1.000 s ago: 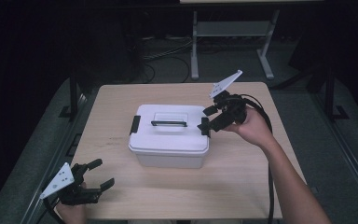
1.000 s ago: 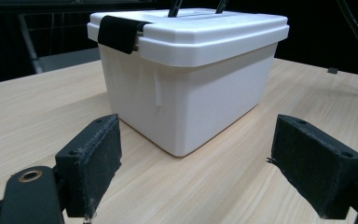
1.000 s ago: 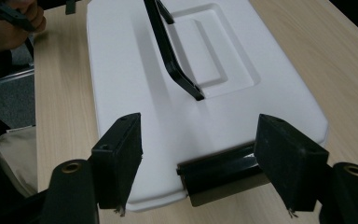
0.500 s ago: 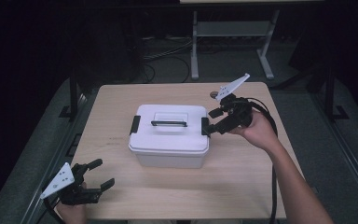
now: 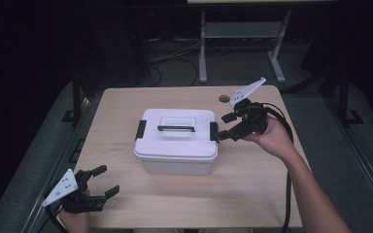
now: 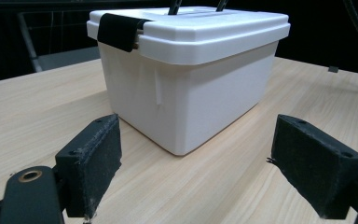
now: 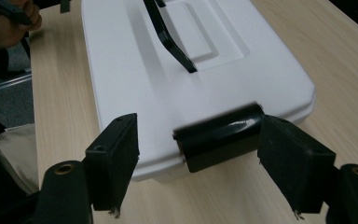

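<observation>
A white lidded box (image 5: 177, 141) stands at the middle of the wooden table (image 5: 252, 194), with a black handle (image 5: 176, 128) on its lid and a black latch at each end. My right gripper (image 5: 223, 127) is open at the box's right end. In the right gripper view its jaws (image 7: 205, 156) stand on either side of the right latch (image 7: 219, 135), which looks blurred. My left gripper (image 5: 106, 180) is open near the table's front left corner and holds nothing. In the left gripper view it (image 6: 196, 168) faces the box (image 6: 191, 79) and the left latch (image 6: 119, 29) from a short way off.
A small round grommet (image 5: 223, 98) is set in the table behind the right gripper. A cable (image 5: 287, 184) trails along the right forearm. Metal frame legs (image 5: 203, 48) stand on the floor beyond the far edge. Bare tabletop lies in front of the box.
My right gripper has drifted slightly to the right and lower beside the box's right latch. The left gripper and the box have stayed put.
</observation>
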A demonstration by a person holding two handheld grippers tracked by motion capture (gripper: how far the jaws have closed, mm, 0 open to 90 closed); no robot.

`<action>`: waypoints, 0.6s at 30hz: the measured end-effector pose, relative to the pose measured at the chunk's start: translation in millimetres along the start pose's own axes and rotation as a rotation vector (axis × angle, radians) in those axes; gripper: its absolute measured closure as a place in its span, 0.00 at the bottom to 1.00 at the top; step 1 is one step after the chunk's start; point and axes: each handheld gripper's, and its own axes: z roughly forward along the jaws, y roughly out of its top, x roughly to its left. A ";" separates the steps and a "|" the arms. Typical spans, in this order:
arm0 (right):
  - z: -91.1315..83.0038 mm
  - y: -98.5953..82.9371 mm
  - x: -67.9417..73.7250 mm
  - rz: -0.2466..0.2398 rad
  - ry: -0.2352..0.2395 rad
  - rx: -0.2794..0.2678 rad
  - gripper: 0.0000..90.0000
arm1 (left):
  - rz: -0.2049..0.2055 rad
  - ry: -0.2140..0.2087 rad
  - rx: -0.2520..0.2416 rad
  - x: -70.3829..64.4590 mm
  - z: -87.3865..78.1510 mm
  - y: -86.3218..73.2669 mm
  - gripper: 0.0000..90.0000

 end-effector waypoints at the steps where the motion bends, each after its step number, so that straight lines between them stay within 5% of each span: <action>1: -0.7 -1.7 -0.3 0.000 -0.002 -0.003 0.32 | 0.000 0.000 0.002 0.0 0.1 -0.1 0.17; 18: -10.9 -26.9 -3.3 0.048 -0.018 -0.017 0.31 | -0.009 0.002 0.006 1.4 0.8 -1.8 0.17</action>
